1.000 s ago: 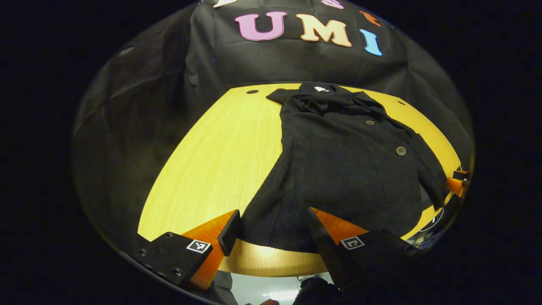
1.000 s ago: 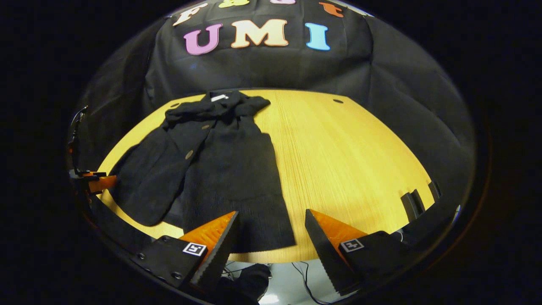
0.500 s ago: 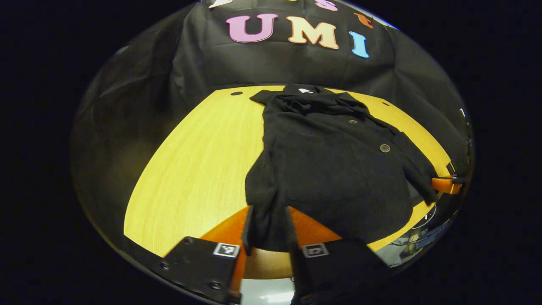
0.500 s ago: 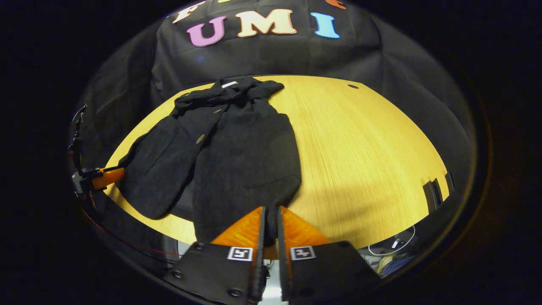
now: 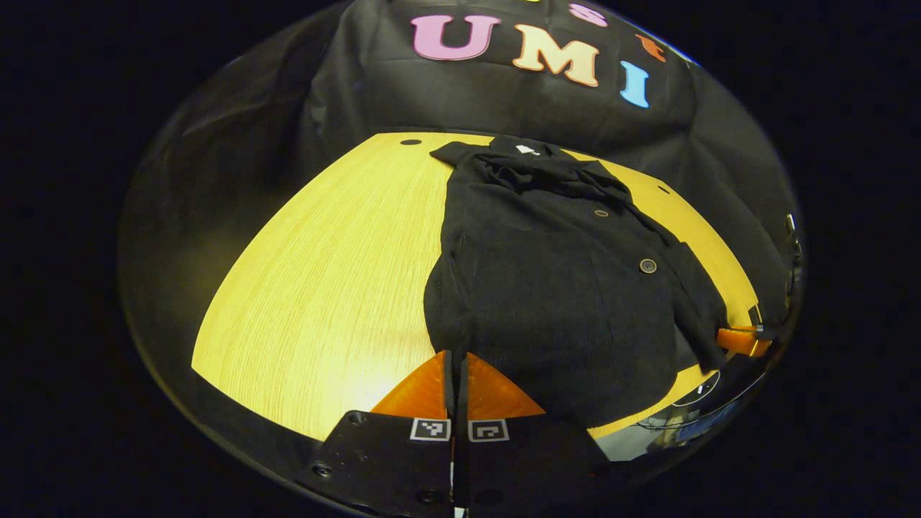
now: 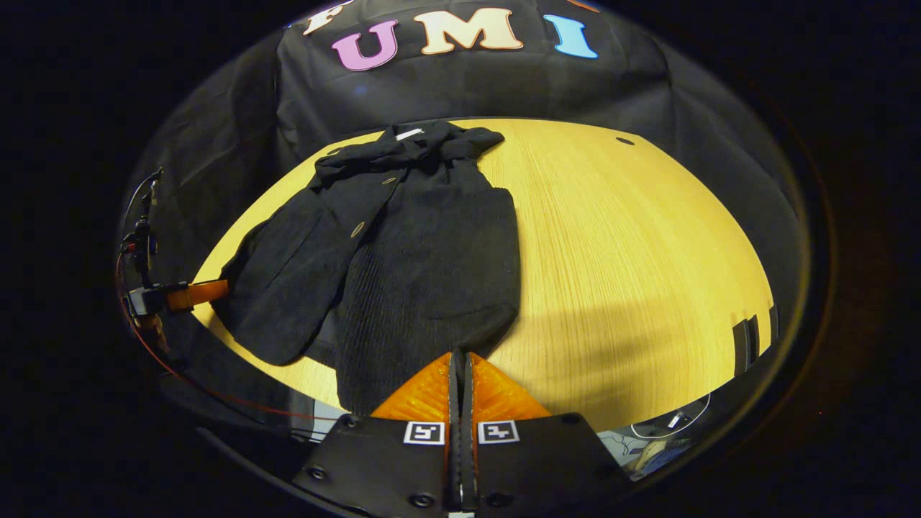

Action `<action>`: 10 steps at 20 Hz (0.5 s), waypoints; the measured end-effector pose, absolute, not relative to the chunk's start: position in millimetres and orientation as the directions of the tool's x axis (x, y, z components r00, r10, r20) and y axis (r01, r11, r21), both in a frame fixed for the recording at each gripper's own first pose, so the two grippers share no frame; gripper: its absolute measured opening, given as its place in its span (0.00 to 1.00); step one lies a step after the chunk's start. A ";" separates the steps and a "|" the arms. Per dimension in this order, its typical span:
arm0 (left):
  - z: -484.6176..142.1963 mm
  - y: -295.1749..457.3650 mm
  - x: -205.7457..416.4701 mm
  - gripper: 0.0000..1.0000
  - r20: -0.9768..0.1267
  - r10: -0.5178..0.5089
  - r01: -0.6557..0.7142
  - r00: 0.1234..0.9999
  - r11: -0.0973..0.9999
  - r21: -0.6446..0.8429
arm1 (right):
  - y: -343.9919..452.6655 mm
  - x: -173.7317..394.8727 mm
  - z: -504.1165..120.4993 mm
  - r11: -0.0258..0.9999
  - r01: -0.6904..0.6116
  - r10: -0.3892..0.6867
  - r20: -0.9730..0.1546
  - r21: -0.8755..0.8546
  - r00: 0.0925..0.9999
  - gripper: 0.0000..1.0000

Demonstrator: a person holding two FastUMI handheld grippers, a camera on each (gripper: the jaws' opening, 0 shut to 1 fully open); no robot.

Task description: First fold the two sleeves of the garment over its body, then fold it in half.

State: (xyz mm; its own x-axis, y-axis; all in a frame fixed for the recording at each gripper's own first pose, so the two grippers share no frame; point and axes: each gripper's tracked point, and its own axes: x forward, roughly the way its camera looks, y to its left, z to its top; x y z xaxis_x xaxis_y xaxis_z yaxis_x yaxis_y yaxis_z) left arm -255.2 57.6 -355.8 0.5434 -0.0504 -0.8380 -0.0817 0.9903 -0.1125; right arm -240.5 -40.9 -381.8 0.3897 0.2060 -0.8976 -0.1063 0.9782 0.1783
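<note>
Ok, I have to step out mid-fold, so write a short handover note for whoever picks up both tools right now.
Left tool: shut on the garment's near hem, at its left corner.
Right tool: shut on the hem at the other corner.
The black buttoned garment lies on the yellow table, collar at the far edge by the booth wall; the hem is bunched at both pinches.
Done: both sleeves appear folded over the body; both hem corners gripped.
Left: carry the hem up and over to the collar to fold it in half, then release.
</note>
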 end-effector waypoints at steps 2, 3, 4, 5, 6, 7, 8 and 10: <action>-353.8 53.0 -265.9 0.00 -0.851 -0.027 -0.077 0.524 0.994 -0.078 | -43.4 -246.7 -381.1 0.972 -0.124 0.231 -0.897 0.198 0.377 0.03; -352.3 50.6 -271.2 0.00 -0.857 -0.017 -0.076 0.514 0.995 -0.065 | -44.9 -248.6 -378.6 0.969 -0.137 0.242 -0.892 0.204 0.382 0.03; -349.9 46.5 -279.1 0.00 -0.865 -0.027 -0.078 0.501 0.994 -0.076 | -44.6 -248.9 -374.0 0.964 -0.152 0.259 -0.886 0.216 0.385 0.03; -344.2 42.2 -283.0 0.00 -0.868 -0.034 -0.093 0.495 0.991 -0.092 | -46.3 -250.7 -369.4 0.960 -0.165 0.275 -0.882 0.228 0.383 0.03; -336.6 39.9 -285.8 0.00 -0.864 -0.036 -0.109 0.503 0.989 -0.105 | -46.7 -251.2 -364.6 0.953 -0.178 0.296 -0.874 0.244 0.386 0.03; -326.8 40.1 -283.7 0.00 -0.855 -0.029 -0.128 0.518 0.986 -0.111 | -47.5 -250.5 -358.4 0.948 -0.189 0.312 -0.866 0.256 0.391 0.03; -318.2 41.7 -280.2 0.00 -0.846 -0.017 -0.147 0.534 0.983 -0.112 | -49.1 -249.6 -351.0 0.946 -0.198 0.318 -0.858 0.258 0.403 0.03; -304.2 41.6 -274.4 0.00 -0.830 -0.005 -0.170 0.558 0.978 -0.119 | -44.0 -239.5 -333.2 0.937 -0.212 0.344 -0.831 0.276 0.436 0.03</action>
